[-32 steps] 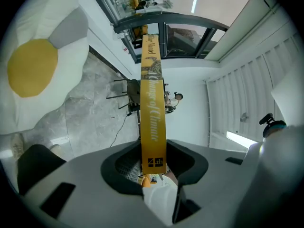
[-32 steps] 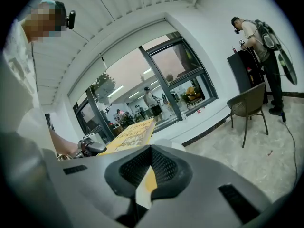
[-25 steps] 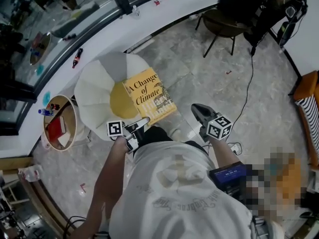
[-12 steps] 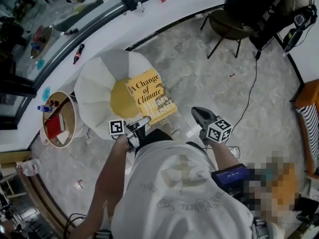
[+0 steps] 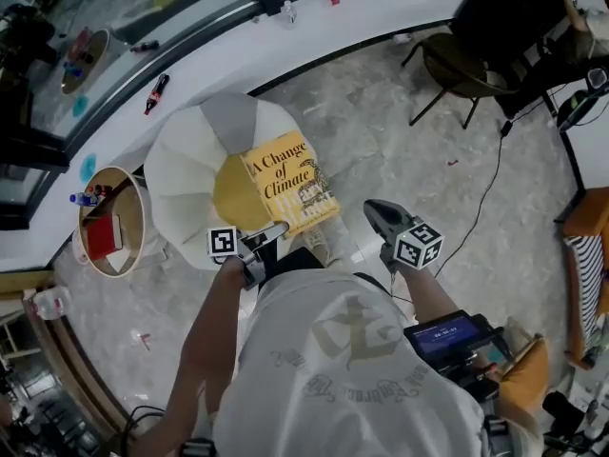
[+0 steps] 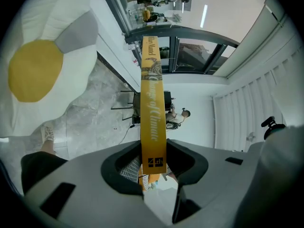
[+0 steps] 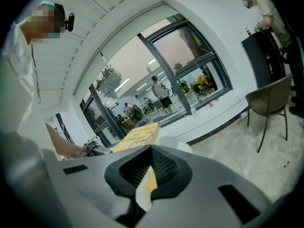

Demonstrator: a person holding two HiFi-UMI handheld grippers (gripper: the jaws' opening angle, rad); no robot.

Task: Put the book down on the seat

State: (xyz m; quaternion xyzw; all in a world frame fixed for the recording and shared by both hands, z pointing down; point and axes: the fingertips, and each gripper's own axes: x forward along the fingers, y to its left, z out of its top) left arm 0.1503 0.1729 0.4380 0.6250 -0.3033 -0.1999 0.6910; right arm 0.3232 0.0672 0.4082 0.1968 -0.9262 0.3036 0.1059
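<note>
Left gripper (image 5: pixel 269 235) clamps the spine of the yellow book (image 5: pixel 288 181), "A Change of Climate". The right gripper (image 5: pixel 374 208) beside it has its jaws together on nothing. Farther out, the book is level over the right edge of the fried-egg seat (image 5: pixel 181 169), partly overhanging the floor.

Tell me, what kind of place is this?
Probably a lounge or office lobby: a pale marble-look tiled floor, a long curved white ledge under tall glass windows, a dark woven chair and a big fried-egg-shaped cushion seat.
</note>
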